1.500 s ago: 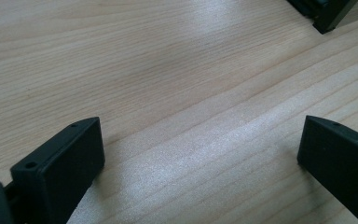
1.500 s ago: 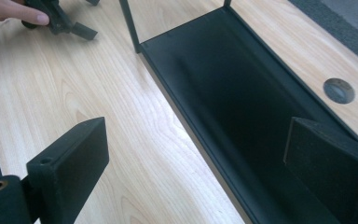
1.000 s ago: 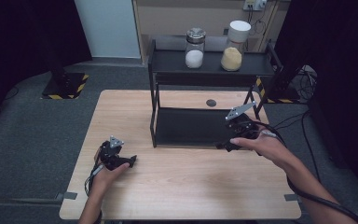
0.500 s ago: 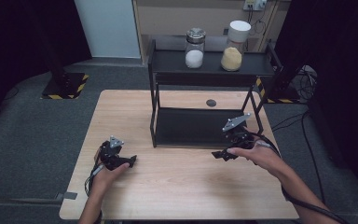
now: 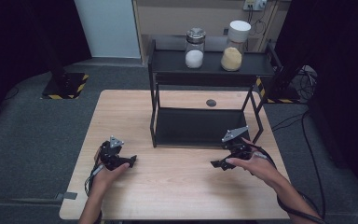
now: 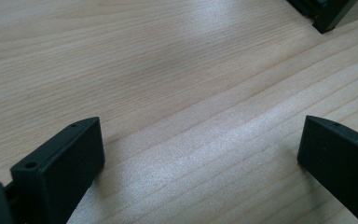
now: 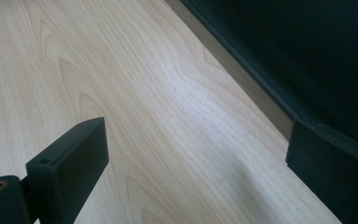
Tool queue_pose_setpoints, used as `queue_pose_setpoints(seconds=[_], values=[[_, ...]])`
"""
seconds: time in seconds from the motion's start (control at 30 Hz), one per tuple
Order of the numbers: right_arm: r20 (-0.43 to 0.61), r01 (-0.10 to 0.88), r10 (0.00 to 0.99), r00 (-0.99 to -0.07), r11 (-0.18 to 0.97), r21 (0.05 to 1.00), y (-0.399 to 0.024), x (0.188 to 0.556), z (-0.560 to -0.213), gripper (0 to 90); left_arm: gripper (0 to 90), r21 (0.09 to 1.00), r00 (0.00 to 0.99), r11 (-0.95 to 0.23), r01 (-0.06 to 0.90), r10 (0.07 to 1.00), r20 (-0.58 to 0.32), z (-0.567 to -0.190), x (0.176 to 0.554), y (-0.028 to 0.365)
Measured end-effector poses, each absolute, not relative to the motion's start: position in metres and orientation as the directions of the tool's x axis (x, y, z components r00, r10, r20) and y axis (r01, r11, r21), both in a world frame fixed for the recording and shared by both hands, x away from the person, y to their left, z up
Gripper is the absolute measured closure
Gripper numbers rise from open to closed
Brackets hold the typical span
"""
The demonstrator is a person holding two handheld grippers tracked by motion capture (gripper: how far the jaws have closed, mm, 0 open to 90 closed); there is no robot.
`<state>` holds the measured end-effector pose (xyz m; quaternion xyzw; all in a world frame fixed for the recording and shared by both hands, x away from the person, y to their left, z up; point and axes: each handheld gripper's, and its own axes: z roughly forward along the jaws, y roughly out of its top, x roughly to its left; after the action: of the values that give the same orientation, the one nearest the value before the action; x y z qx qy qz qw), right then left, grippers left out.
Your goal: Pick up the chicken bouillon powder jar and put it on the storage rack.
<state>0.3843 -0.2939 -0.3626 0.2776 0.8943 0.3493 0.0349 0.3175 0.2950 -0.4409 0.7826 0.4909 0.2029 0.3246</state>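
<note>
Nearest, at about 7 o'clock on the wooden table (image 5: 177, 186), the left gripper (image 5: 129, 162) sits low on the tabletop in the person's left hand (image 5: 103, 176). Jaws stand wide apart with nothing but bare wood between them, seen clearly in the left gripper view (image 6: 193, 154). Looks parked and at rest, likely just waiting its turn.

At about 4 o'clock, the right gripper (image 5: 218, 164) is held in the right hand (image 5: 256, 164), jaws spread wide and empty; the right gripper view (image 7: 191, 154) has only wood grain between the pads, with the dark edge of the black shelf rack (image 5: 205, 127) running along its upper right. Probably brought down close to the table to rest or to ready a reach, since it grips nothing.

Farther, at 12 o'clock, the rack stands on the table's back half. On its top shelf sit the jar of white powder (image 5: 195, 48) with a metal lid and, just to its right, the jar of yellow grains (image 5: 233, 45) with a white lid, both upright, well apart from both grippers. A small dark disc (image 5: 210, 102) lies on the table behind the rack's lower tray.

Versus a second ago: right hand has dropped down and pulled toward the table's near edge, away from the rack front. Left hand unchanged. Jars unmoved.
</note>
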Motion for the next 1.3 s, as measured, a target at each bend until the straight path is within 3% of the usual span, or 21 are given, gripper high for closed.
queue_pose_setpoints(seconds=[0.63,1.3], values=[[0.124,0.494,0.588,-0.799,0.525,0.693,-0.316,0.355,-0.417,6.6,0.0,0.707,0.437,-0.308,0.636,0.900,-0.001,-0.441,0.317,0.295],[0.087,0.494,0.638,-0.765,0.495,0.715,-0.338,0.331,-0.439,7.0,0.0,0.708,0.434,-0.306,0.636,0.901,-0.001,-0.441,0.316,0.294]])
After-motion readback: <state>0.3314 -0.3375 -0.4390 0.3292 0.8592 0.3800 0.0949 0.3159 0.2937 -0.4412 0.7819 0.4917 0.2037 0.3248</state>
